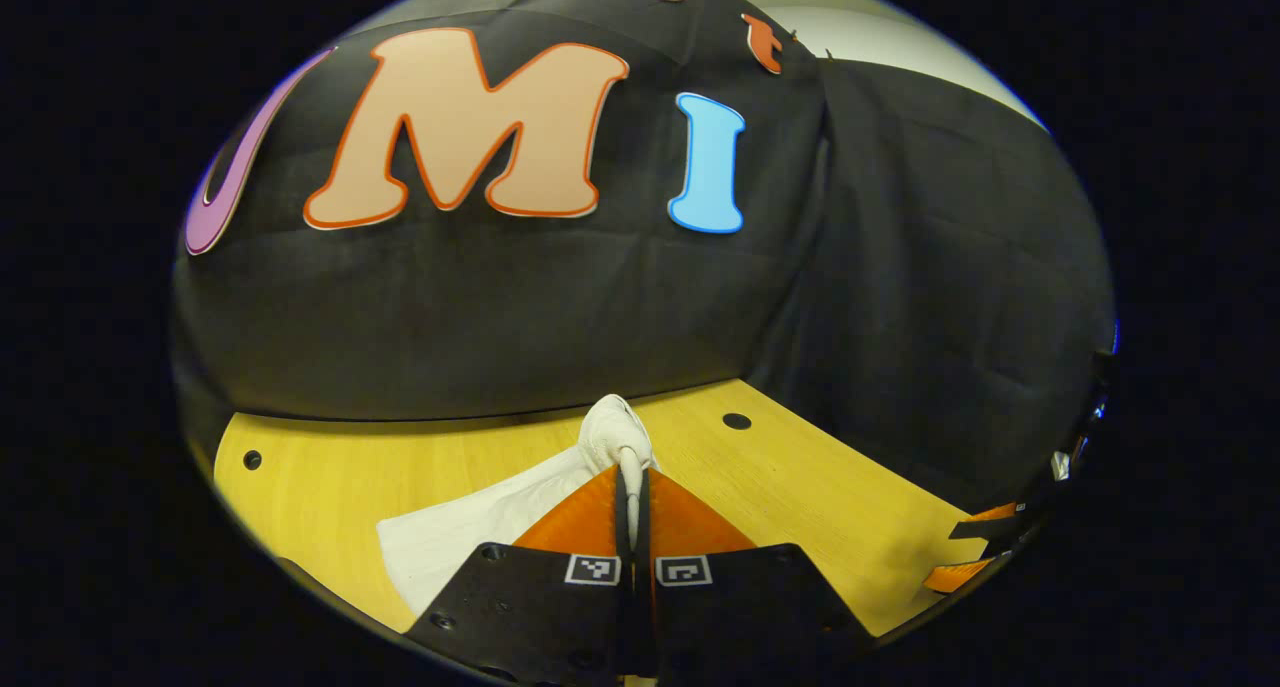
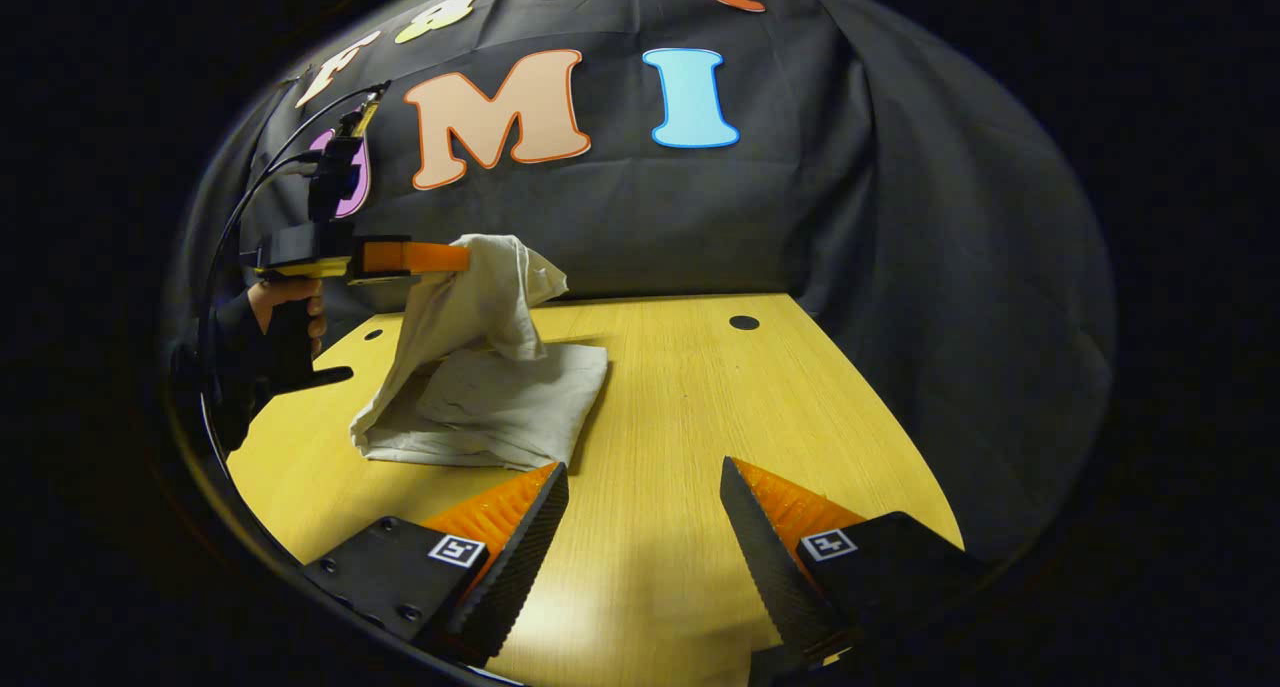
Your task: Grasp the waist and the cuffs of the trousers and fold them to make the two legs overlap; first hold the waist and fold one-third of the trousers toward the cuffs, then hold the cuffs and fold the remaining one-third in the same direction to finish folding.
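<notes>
While pinching a bunched end of the trousers point(image 2: 480, 367) in the left hand-held gripper point(image 1: 632, 492), lifting it above the bench point(image 2: 680, 407) near its far left corner; hovering the right hand-held gripper point(image 2: 640, 512) wide apart, empty, nearer the lying fold's near edge.

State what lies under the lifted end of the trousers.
The left gripper holds one end of the trousers up; beneath hangs more of the cloth, resting folded on the table. The tabletop under that fold is covered.
</notes>
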Demonstrator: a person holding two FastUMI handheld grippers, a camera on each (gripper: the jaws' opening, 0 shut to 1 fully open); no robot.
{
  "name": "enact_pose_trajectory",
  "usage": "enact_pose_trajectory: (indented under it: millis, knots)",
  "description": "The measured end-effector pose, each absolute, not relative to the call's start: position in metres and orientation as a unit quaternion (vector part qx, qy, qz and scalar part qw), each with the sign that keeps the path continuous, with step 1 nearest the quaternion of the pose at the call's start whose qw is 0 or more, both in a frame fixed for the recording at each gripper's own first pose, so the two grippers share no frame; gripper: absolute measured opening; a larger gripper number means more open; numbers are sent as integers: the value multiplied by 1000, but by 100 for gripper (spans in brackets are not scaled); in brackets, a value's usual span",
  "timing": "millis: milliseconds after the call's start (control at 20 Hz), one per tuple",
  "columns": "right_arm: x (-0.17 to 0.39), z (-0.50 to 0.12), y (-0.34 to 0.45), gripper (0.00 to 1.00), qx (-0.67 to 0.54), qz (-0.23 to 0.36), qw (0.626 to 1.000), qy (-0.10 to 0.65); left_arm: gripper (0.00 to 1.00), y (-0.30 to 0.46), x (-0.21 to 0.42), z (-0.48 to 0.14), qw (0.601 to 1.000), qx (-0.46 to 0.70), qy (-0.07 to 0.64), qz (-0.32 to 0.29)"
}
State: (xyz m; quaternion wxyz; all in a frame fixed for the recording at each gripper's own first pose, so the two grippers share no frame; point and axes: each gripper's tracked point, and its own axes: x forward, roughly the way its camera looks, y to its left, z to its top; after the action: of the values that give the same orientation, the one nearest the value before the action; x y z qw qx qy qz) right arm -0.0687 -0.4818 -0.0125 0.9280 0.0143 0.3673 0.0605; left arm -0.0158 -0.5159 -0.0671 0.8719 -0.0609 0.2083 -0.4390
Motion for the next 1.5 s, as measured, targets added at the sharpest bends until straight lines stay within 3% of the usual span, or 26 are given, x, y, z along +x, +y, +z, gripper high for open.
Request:
enact_pose_trajectory:
  millis: [450, 550, 600, 650, 800, 1300, 1500]
  knots:
    - [-69, -7, -494, 98, 17, 59, 931, 359, 0, -533, -92, -136, 852, 6, 239, -465]
    - [-68, -5, -487, 98, 16, 71, 932, 356, 4, -534, -104, -145, 848, 16, 241, -472]
    - [-68, -3, -484, 98, 15, 79, 932, 355, 23, -534, -110, -149, 846, 21, 241, -474]
    - [-67, -1, -479, 98, 14, 87, 932, 352, 30, -531, -113, -149, 849, 27, 238, -471]
    - [-60, 11, -464, 96, 10, 112, 934, 340, 98, -518, -111, -130, 865, 30, 212, -453]
    - [6, 128, -383, 98, 2, 127, 973, 190, 96, -366, -58, -12, 942, 14, 97, -322]
    - [20, 162, -335, 98, 25, 143, 976, 163, 96, -294, -44, 21, 961, 2, 76, -266]
